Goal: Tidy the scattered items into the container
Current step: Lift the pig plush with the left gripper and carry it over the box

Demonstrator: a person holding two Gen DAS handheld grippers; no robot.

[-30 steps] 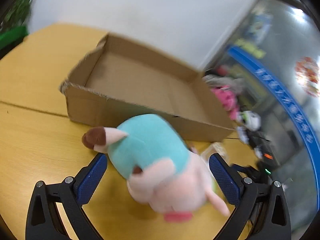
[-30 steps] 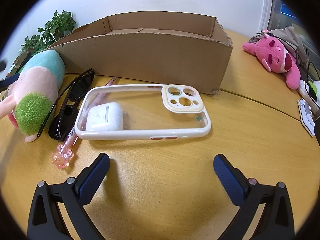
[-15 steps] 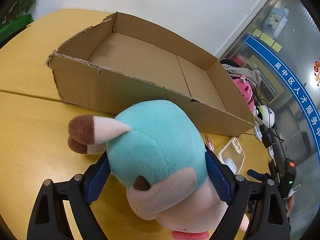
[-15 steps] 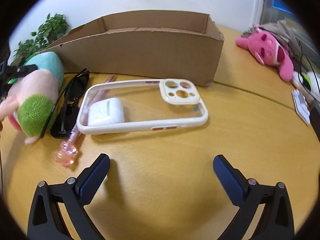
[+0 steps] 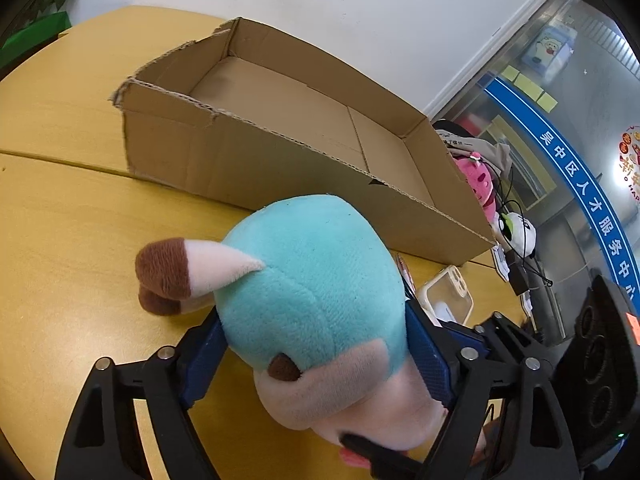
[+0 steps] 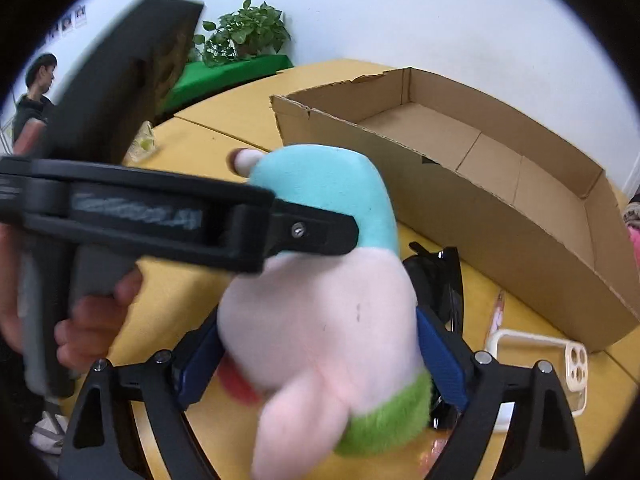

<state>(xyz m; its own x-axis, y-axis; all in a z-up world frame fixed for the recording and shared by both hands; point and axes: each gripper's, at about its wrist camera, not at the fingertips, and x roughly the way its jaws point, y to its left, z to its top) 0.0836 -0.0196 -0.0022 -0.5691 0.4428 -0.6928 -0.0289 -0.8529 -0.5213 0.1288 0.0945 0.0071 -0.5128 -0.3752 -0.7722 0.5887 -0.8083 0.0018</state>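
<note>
A plush toy with a teal top (image 5: 320, 280), pink body (image 6: 320, 328) and green foot lies on the yellow table in front of the open, empty cardboard box (image 5: 256, 160) (image 6: 500, 216). My left gripper (image 5: 316, 344) is closing around the teal part, and both blue pads touch the plush. From the other side my right gripper (image 6: 318, 348) is closing on the pink body, its pads against the fabric. In the right wrist view the left gripper's black finger (image 6: 312, 232) crosses the teal part, with a hand (image 6: 92, 320) on its handle.
Black sunglasses (image 6: 444, 280), a pink pen (image 6: 498, 312) and a clear phone case (image 6: 560, 360) (image 5: 448, 288) lie right of the plush, before the box. A pink plush (image 5: 480, 184) and cables sit past the box's right end. A plant (image 6: 244, 32) and a person (image 6: 32, 96) are behind.
My right gripper has swung left from the phone case to the plush and narrowed around its pink body. The left jaws have narrowed onto the teal part.
</note>
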